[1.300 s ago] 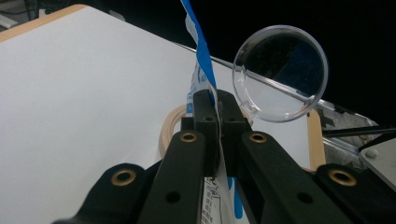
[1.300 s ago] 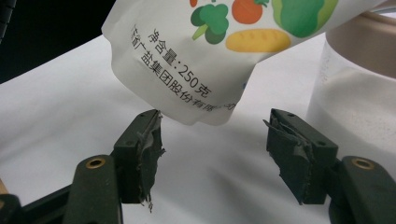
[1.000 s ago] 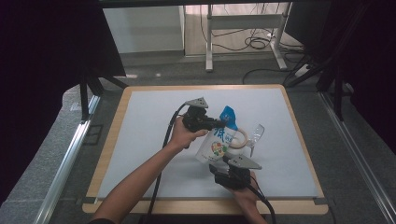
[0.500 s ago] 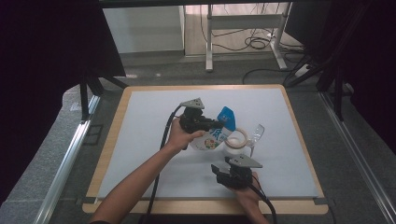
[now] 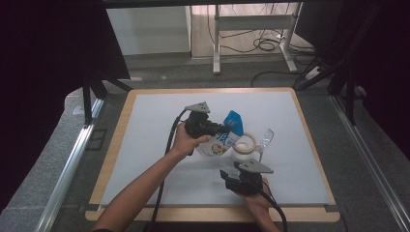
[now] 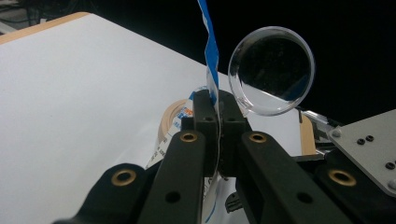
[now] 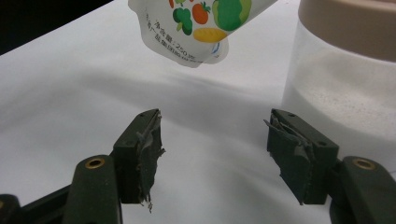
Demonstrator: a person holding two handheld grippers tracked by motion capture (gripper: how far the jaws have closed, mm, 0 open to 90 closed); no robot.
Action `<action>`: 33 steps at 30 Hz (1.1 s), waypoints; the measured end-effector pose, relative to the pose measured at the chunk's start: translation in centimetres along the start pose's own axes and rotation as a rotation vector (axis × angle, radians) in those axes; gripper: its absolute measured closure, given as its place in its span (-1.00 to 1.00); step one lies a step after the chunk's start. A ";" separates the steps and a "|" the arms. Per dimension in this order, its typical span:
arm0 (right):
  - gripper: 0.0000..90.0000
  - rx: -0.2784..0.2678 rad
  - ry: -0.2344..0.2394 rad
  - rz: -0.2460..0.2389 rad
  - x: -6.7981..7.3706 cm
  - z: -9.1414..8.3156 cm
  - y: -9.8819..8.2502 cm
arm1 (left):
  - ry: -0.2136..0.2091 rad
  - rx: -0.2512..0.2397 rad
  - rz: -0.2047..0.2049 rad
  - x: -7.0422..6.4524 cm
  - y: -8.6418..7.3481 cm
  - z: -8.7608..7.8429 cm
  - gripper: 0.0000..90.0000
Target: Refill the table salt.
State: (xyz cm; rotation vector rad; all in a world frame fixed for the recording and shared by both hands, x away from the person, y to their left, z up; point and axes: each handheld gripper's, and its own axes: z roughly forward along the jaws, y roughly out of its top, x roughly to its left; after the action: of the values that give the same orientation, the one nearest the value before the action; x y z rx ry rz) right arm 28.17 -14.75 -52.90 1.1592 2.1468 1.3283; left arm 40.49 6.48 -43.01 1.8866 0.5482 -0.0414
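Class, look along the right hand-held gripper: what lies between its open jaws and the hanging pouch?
Bare white table; the right gripper view shows nothing between the right hand-held gripper and the pouch.

Left tongs [image 5: 223, 128] clamped tight; right tongs [image 5: 231, 173] gape apart.

We've got a white pouch [image 5: 220, 143] with a blue top and veggie prints, a see-through jar [image 5: 241, 151] with a tan rim, white table [image 5: 145, 130] with wood edging

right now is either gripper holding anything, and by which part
The left gripper is shut on the pouch, pinching its thin blue top edge and holding it off the table. The right gripper is open, holding nothing.
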 end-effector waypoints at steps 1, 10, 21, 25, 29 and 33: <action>-0.20 -0.002 -0.001 0.002 0.0 0.0 0.0 | 0.000 -0.004 -0.002 0.0 0.0 -0.1 0.99; -0.20 -0.014 -0.006 0.008 -0.4 -0.3 0.1 | 0.011 -0.032 -0.003 -0.1 -0.3 -1.5 0.99; -0.20 -0.012 -0.007 0.011 -0.6 -0.3 0.1 | 0.049 -0.064 -0.019 1.0 -1.0 -3.7 0.99; -0.20 -0.015 -0.006 0.011 -0.6 -0.4 0.1 | 0.088 -0.087 -0.041 2.0 -1.7 -5.0 0.99; -0.20 -0.016 -0.007 0.009 -0.7 -0.5 0.1 | 0.132 -0.108 -0.066 3.4 -2.4 -6.3 0.99; -0.20 -0.016 -0.011 0.010 -0.7 -0.6 0.0 | 0.184 -0.121 -0.073 4.7 -2.9 -7.1 0.99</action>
State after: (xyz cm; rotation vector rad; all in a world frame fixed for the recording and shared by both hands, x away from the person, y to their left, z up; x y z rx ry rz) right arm 28.21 -15.66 -52.69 1.1699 2.1210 1.3381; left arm 41.96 15.30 -44.15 1.7620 0.7293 0.1159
